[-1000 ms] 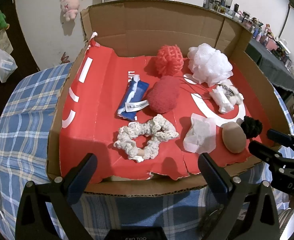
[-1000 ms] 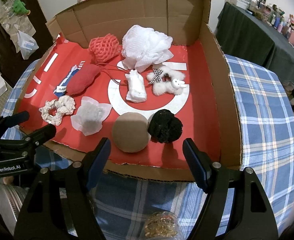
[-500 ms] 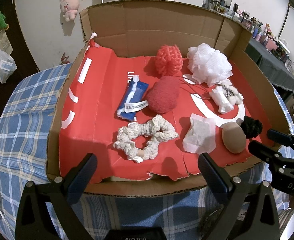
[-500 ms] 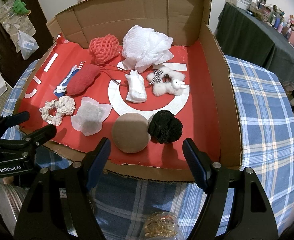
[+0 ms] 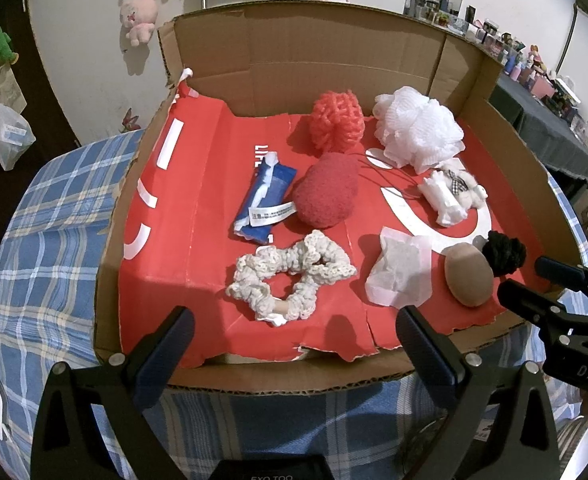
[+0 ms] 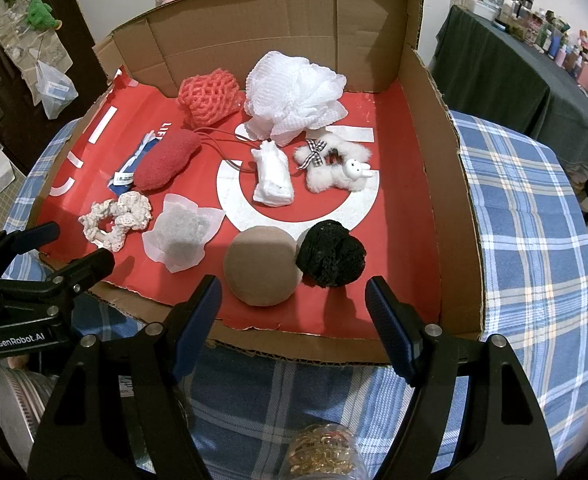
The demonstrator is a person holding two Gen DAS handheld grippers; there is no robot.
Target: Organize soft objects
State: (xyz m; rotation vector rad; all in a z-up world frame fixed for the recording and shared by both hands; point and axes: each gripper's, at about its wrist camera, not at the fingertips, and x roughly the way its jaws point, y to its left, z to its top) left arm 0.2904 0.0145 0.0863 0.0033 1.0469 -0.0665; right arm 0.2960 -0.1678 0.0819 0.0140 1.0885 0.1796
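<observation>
Round table w/ blue plaid cloth [image 6: 525,208], biggest thing here. On it sits an open cardboard box [image 6: 437,168] w/ red printed liner [image 5: 182,216], front wall low, back and side flaps up. All soft items lie loose inside on the liner; nothing stacked or grouped that I can tell.

Largest to smallest approx:
- white mesh bath pouf [image 6: 294,96], back centre, just beside the coral net ball [image 6: 208,96].
- red fuzzy pad [image 6: 166,160] w/ thin cords trailing toward the middle, touching a blue tissue pack [image 5: 264,200].
- tan round sponge [image 6: 262,266] at front, touching the black scrunchie [image 6: 329,252].
- white fluffy scrunchie w/ bunny charm [image 6: 337,166], right of centre.
- cream crochet scrunchie [image 5: 290,276], front left.
- white filter-type sachet [image 6: 180,234], between cream scrunchie and tan sponge.
- small white folded cloth [image 6: 274,178], centre on the white ring print.

Left gripper [image 5: 294,336] hangs outside the box front edge, tongs apart, nothing between them. Right gripper [image 6: 294,312] likewise short of the front wall, tongs apart and empty, lined up roughly w/ tan sponge and black scrunchie.

Progress: looks like the very start. No item gripped, no sorted piles visible, no separate target bin in view. Basically all of it is left to do. Nearest likely picks: tan sponge or black scrunchie for right, cream scrunchie for left — a guess only.
</observation>
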